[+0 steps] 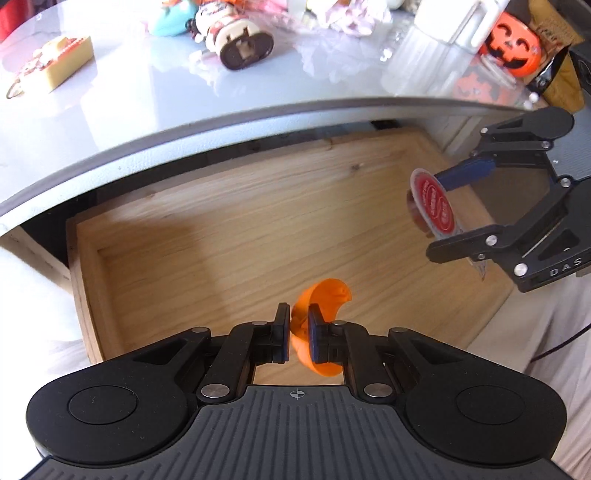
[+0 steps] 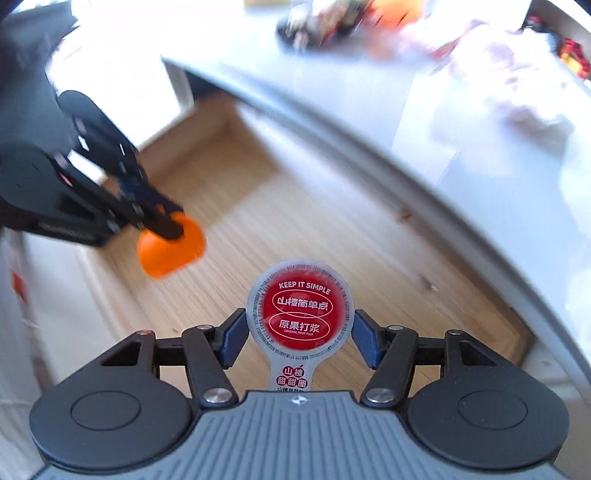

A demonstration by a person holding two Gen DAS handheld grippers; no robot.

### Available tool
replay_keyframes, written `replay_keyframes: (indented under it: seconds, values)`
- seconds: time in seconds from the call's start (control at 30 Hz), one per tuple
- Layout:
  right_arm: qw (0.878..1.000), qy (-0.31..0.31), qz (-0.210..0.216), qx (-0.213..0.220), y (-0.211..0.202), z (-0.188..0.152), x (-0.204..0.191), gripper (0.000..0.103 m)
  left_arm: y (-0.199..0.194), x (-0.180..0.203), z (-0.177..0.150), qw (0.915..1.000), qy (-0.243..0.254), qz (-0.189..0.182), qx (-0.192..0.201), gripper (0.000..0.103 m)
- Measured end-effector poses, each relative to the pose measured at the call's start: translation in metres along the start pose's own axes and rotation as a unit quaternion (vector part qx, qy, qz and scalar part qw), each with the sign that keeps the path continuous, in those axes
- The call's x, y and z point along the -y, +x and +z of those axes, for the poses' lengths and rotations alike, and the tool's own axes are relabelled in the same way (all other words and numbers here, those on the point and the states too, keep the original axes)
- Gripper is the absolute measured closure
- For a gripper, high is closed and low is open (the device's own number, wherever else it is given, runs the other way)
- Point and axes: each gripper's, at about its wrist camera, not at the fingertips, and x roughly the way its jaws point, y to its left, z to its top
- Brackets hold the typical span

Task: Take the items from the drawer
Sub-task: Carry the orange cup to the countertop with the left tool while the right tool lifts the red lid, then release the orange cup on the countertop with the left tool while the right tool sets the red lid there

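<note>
The wooden drawer [image 1: 221, 229] stands pulled out under the glossy tabletop [image 1: 155, 110]. My left gripper [image 1: 298, 321] is shut on an orange translucent plastic shell [image 1: 325, 299], held above the drawer's near part. At the right, my right gripper [image 1: 443, 212] is shut on a small jelly cup with a red lid [image 1: 434, 201], also above the drawer. In the right wrist view the cup [image 2: 301, 314] sits between the blue pads [image 2: 232, 334] of my right gripper [image 2: 300, 332]. My left gripper [image 2: 166, 225] shows blurred at the left with the orange shell [image 2: 173, 247].
On the tabletop lie a toy figure [image 1: 236, 37], a yellow block [image 1: 59, 62], a teal toy [image 1: 173, 22], a clear white container [image 1: 432, 48] and an orange pumpkin bucket [image 1: 513, 46]. The table edge [image 1: 258, 122] overhangs the drawer's back. White fabric [image 1: 33, 295] lies left of the drawer.
</note>
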Motion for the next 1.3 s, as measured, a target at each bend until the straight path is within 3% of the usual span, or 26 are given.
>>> replay_keyframes:
  seconds: [0.1, 0.17, 0.23, 0.3, 0.37, 0.47, 0.63, 0.83, 0.93, 1.1, 1.3]
  values:
    - [0.997, 0.035, 0.009, 0.065, -0.039, -0.005, 0.010, 0.042, -0.038, 0.004, 0.008, 0.9960, 0.001, -0.040, 0.081, 0.091]
    - [0.993, 0.060, 0.010, 0.105, -0.064, -0.013, 0.017, 0.042, -0.069, 0.001, 0.020, 0.9855, -0.017, -0.045, 0.163, 0.091]
    - [0.988, 0.078, -0.007, 0.136, -0.077, -0.022, 0.029, 0.042, -0.096, -0.007, 0.035, 0.9715, -0.047, -0.020, 0.231, 0.091]
    - [0.983, 0.103, -0.026, 0.151, -0.066, -0.027, 0.030, 0.042, -0.111, -0.012, 0.055, 0.9622, -0.066, 0.050, 0.259, 0.091]
    - [0.980, 0.131, -0.023, 0.151, -0.058, -0.031, 0.049, 0.042, -0.105, -0.024, 0.077, 0.9575, -0.079, 0.109, 0.255, 0.091]
    - [0.981, 0.140, -0.033, 0.133, -0.047, -0.040, 0.050, 0.042, -0.077, -0.049, 0.094, 0.9612, -0.096, 0.112, 0.233, 0.088]
    - [0.983, 0.140, -0.037, 0.117, -0.028, -0.051, 0.042, 0.042, -0.049, -0.066, 0.087, 0.9605, -0.108, 0.137, 0.217, 0.086]
    - [0.982, 0.147, -0.036, 0.114, -0.026, -0.049, 0.042, 0.042, -0.078, -0.059, 0.074, 0.9482, -0.084, 0.131, 0.277, 0.085]
    - [0.981, 0.150, -0.032, 0.115, -0.021, -0.042, 0.042, 0.042, -0.086, -0.056, 0.066, 0.9448, -0.083, 0.138, 0.285, 0.085]
    - [0.981, 0.132, -0.022, 0.139, -0.036, -0.009, 0.033, 0.042, -0.087, -0.063, 0.054, 0.9492, -0.111, 0.140, 0.259, 0.085]
    - [0.976, 0.099, -0.077, 0.178, -0.042, 0.077, 0.030, 0.042, -0.078, -0.066, 0.052, 0.9538, -0.111, 0.152, 0.234, 0.085]
